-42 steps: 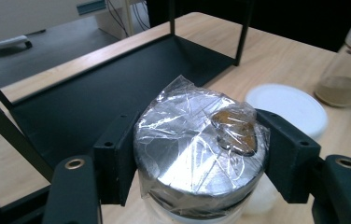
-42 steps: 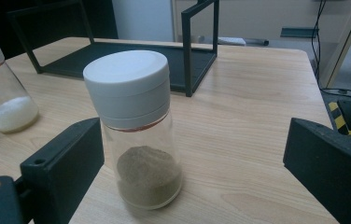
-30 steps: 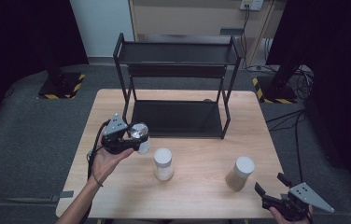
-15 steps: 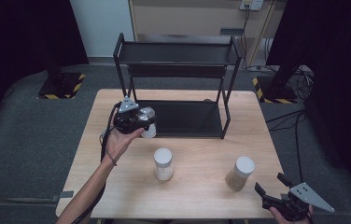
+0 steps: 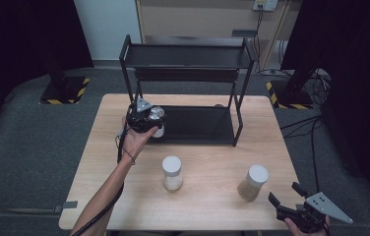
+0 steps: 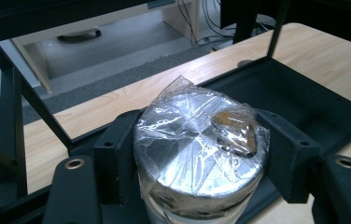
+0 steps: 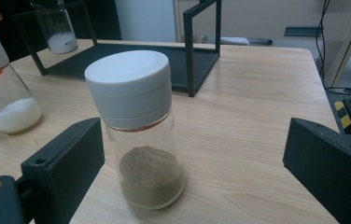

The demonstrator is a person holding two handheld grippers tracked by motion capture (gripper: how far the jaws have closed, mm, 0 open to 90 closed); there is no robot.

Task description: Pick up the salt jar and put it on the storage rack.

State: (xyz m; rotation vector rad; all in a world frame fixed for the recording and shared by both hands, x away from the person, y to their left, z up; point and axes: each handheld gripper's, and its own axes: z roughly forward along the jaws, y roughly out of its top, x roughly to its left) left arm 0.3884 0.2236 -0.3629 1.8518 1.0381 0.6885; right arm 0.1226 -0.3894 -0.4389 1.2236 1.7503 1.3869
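Over the black rack's (image 5: 193, 125) lower shelf, left tool (image 5: 142, 118) grips the foil-capped jar (image 6: 199, 140) for placing; right tool (image 5: 298, 209), jaws wide, waits beside the brown-powder jar (image 7: 138, 126).

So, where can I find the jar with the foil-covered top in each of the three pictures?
High view: the foil-topped jar is left of centre, held in the left hand-held gripper at the front left corner of the black rack.
Left gripper view: the jar is at centre bottom, clamped between the jaws.
Right gripper view: the jar is at top left, with white powder inside.
Shared landmark: the black rack.
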